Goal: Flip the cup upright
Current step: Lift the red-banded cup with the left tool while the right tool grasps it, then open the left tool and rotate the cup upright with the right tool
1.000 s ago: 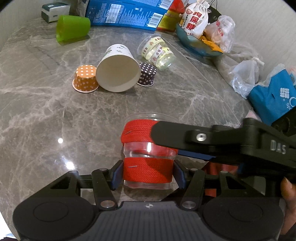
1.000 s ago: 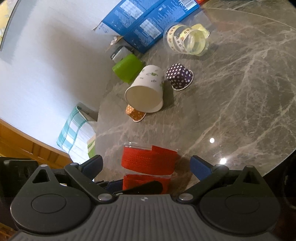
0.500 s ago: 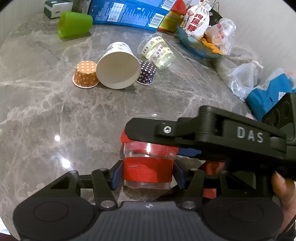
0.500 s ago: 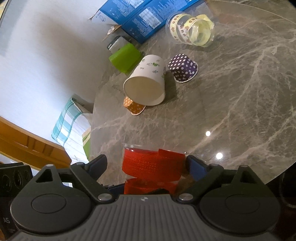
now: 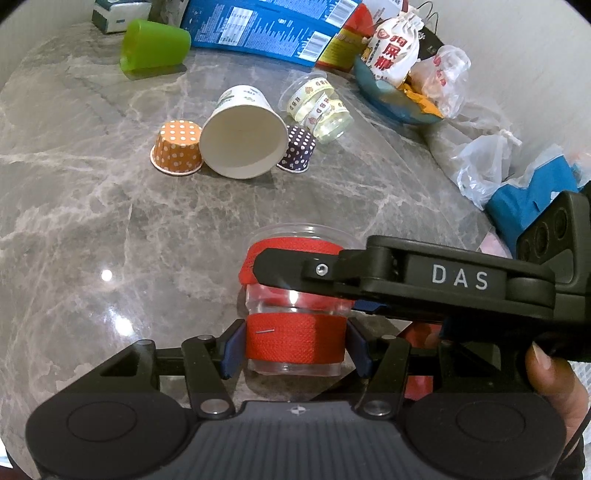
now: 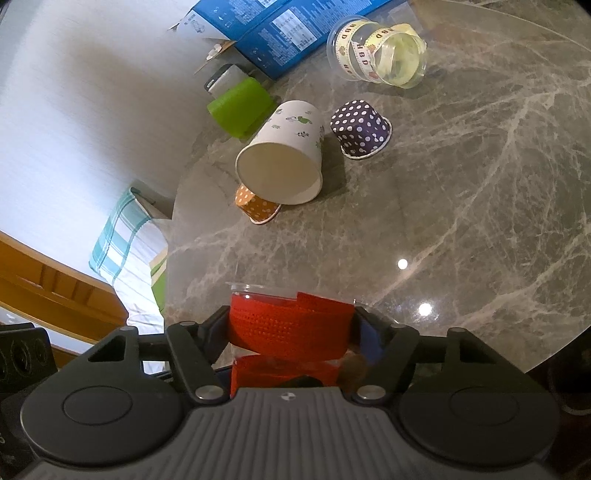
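Observation:
A clear plastic cup with two red fabric bands [image 5: 293,339] is held over the marble table [image 5: 110,229]. My left gripper [image 5: 293,347] is shut on its lower band. My right gripper [image 6: 291,328] comes in from the right in the left wrist view [image 5: 406,273] and is shut on the upper band of the same cup [image 6: 290,326], near its rim. The cup's rim points away from the left camera. Whether the cup touches the table is hidden.
Farther back lie a white paper cup on its side [image 5: 243,140], an orange dotted cup [image 5: 177,151], a purple dotted cup [image 5: 297,147], a clear ribboned cup [image 5: 321,110] and a green cup [image 5: 155,44]. Blue boxes [image 5: 258,26], bags and a bowl [image 5: 395,103] crowd the back and right.
My right gripper has moved in over the cup and closed its open fingers onto the upper red band. My left gripper has kept its hold on the lower band.

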Demonstrator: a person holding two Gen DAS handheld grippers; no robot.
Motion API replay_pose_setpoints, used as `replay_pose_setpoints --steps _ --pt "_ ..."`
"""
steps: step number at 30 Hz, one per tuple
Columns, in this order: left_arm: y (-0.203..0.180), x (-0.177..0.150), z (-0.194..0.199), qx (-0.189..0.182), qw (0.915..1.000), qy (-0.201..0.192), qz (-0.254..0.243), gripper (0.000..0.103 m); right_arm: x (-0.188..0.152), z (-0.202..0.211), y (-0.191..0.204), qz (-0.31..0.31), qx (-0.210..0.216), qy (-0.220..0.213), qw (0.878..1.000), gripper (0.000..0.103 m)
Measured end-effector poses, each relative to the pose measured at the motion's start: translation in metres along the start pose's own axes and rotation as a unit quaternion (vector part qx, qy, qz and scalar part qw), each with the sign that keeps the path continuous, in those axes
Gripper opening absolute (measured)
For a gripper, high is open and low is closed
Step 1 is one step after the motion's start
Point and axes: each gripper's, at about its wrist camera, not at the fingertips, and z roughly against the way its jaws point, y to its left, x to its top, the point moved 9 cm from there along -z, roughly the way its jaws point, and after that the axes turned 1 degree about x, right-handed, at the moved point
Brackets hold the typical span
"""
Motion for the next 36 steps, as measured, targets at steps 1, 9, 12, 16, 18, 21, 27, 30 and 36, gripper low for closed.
replay_pose_setpoints --steps 1,9,12,16,18,21,27,30,36 --pt "0.002 0.0 0.002 -0.007 1.0 -0.004 0.005 0.061 0.0 0.001 0.001 0.003 0.002 -0.002 1.0 0.067" --pt "0.016 -0.008 0.038 -0.04 0.9969 -0.067 0.015 0.078 0.004 0.013 0.01 0.02 0.013 -0.036 0.999 0.066" --pt "0.03 -0.01 0.062 -0.045 0.9928 -0.108 0.028 0.08 0.007 0.022 0.017 0.042 0.015 -0.062 0.997 0.066" --pt "0.047 -0.01 0.087 -0.044 0.9866 -0.153 0.037 0.081 0.01 0.038 0.031 0.111 -0.01 -0.127 0.986 0.066" --pt "0.051 -0.011 0.101 -0.05 0.981 -0.183 0.04 0.081 0.008 0.045 0.04 0.165 -0.032 -0.17 0.971 0.066" --pt "0.056 -0.017 0.117 -0.049 0.9731 -0.221 0.041 0.082 0.004 0.056 0.046 0.227 -0.056 -0.242 0.942 0.066" --pt "0.06 -0.035 0.126 -0.055 0.9653 -0.253 0.038 0.082 -0.017 0.067 0.047 0.331 -0.079 -0.371 0.864 0.065" --pt "0.058 -0.046 0.125 -0.066 0.9639 -0.256 0.032 0.082 -0.025 0.067 0.044 0.347 -0.079 -0.417 0.837 0.065" --pt "0.059 -0.066 0.113 -0.071 0.9627 -0.259 0.032 0.082 -0.037 0.073 0.048 0.386 -0.079 -0.488 0.779 0.064"
